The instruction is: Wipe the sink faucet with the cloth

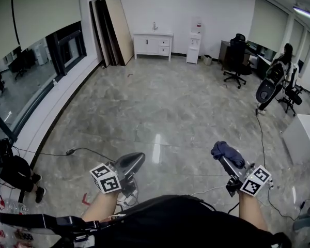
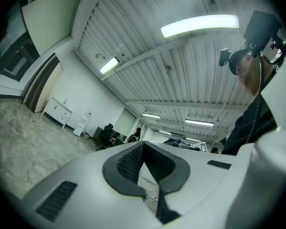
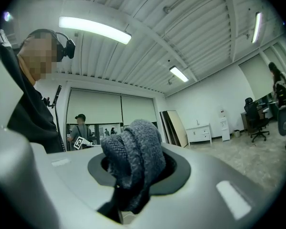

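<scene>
My right gripper (image 1: 228, 164) is shut on a bunched dark blue cloth (image 1: 227, 152), held low in front of me; in the right gripper view the cloth (image 3: 135, 158) bulges out between the jaws. Beside it, my left gripper (image 1: 132, 164) is shut with nothing in it, and its ribbed pads (image 2: 129, 163) meet at the tip. The sink faucet (image 1: 155, 26) is a small upright spout on a white cabinet (image 1: 153, 44) against the far wall, well beyond both grippers. That cabinet (image 3: 199, 133) also shows in the right gripper view.
Boards (image 1: 113, 31) lean on the wall left of the cabinet, and a water dispenser (image 1: 195, 46) stands to its right. Office chairs (image 1: 237, 59) and a person (image 1: 284, 62) are at the right. A cable (image 1: 81, 150) crosses the tiled floor. Another person (image 1: 14, 173) is at the left.
</scene>
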`<state>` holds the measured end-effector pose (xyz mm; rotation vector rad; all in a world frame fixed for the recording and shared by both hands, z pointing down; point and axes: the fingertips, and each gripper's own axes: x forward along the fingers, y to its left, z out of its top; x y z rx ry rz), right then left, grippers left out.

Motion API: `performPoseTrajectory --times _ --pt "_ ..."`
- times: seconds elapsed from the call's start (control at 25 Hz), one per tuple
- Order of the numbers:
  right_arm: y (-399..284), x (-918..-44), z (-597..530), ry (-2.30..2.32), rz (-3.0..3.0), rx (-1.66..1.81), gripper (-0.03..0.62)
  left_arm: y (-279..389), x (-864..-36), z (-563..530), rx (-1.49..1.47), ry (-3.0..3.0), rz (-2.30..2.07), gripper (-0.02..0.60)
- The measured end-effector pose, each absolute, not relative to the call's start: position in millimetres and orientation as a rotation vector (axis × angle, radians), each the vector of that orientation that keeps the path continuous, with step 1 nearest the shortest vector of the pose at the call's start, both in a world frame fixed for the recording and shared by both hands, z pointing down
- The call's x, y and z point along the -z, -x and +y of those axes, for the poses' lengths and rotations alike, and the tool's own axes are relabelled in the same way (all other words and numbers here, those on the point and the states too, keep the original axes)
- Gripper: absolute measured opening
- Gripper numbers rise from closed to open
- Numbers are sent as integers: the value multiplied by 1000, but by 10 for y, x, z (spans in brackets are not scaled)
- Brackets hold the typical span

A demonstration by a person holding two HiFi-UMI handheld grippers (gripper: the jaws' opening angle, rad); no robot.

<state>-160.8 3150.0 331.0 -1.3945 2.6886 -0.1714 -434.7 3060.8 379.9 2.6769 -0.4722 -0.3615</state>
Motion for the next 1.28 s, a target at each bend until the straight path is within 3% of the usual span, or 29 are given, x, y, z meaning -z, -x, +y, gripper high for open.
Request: performPoseTrajectory --times 0.4,0.68,1.28 --pt "1684 -3186 30117 1327 2636 217 112 4829 -4044 29602 375 -2582 -639 0" --pt "1359 -2984 29041 1056 2624 218 112 4631 -4019 28899 370 -2581 -817 0" --pt "-240 -3056 27098 927 2699 234 112 2707 -3780 27157 337 -2577 -863 0"
